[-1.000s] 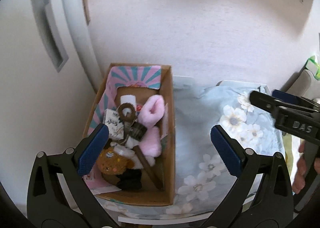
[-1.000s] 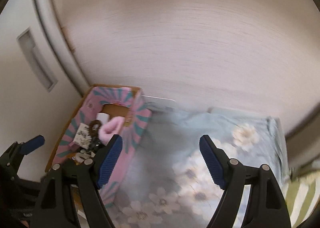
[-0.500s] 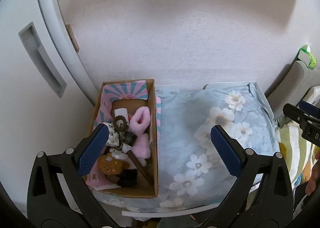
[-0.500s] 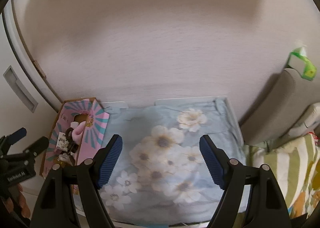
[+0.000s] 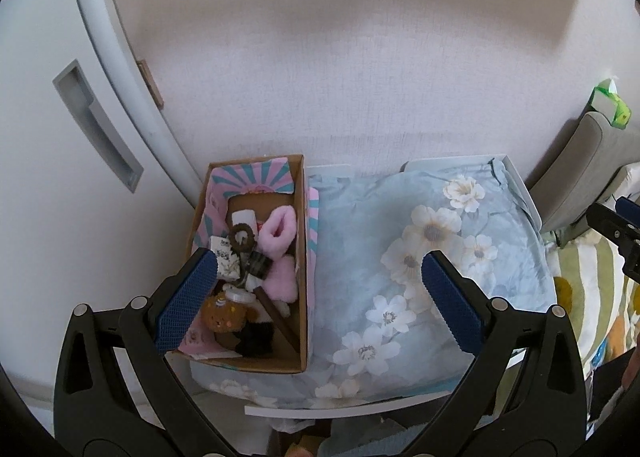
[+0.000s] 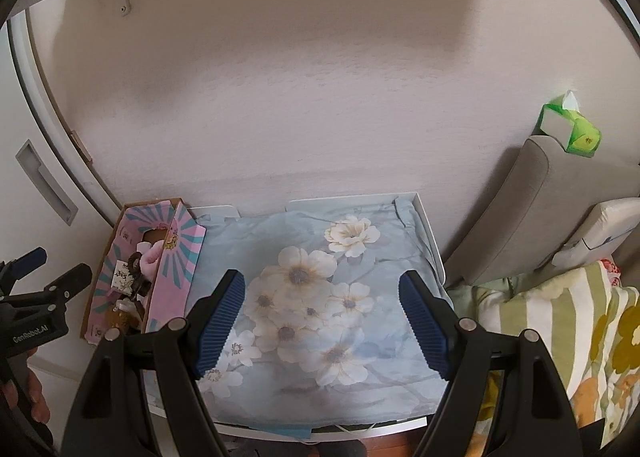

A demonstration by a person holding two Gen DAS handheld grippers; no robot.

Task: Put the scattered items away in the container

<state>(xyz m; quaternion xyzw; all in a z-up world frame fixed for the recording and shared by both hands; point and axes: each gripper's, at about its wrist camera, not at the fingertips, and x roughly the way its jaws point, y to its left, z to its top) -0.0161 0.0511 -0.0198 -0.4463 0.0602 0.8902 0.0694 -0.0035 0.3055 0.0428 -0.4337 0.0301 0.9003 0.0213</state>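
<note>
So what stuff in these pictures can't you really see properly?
- Box bottom, left wrist view: the piled toys cover it, and the left claw finger hides part of the pile.
- Box contents, right wrist view: the box's pink wall blocks most of them.
- Writing on the small white packet, left wrist view: too small to read.
- Person's hand, right wrist view: cut off by the edge.
- Right claw: open, holding nothing.

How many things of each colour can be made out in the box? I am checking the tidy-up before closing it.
In the cardboard box, as far as the pile shows:
Pink fluffy items: 2
Brown items, a ring, a cookie-shaped plush and a stick: 3
White roll: 1
White printed packet: 1
Black item: 1
Total: 8; more may be hidden.
</note>
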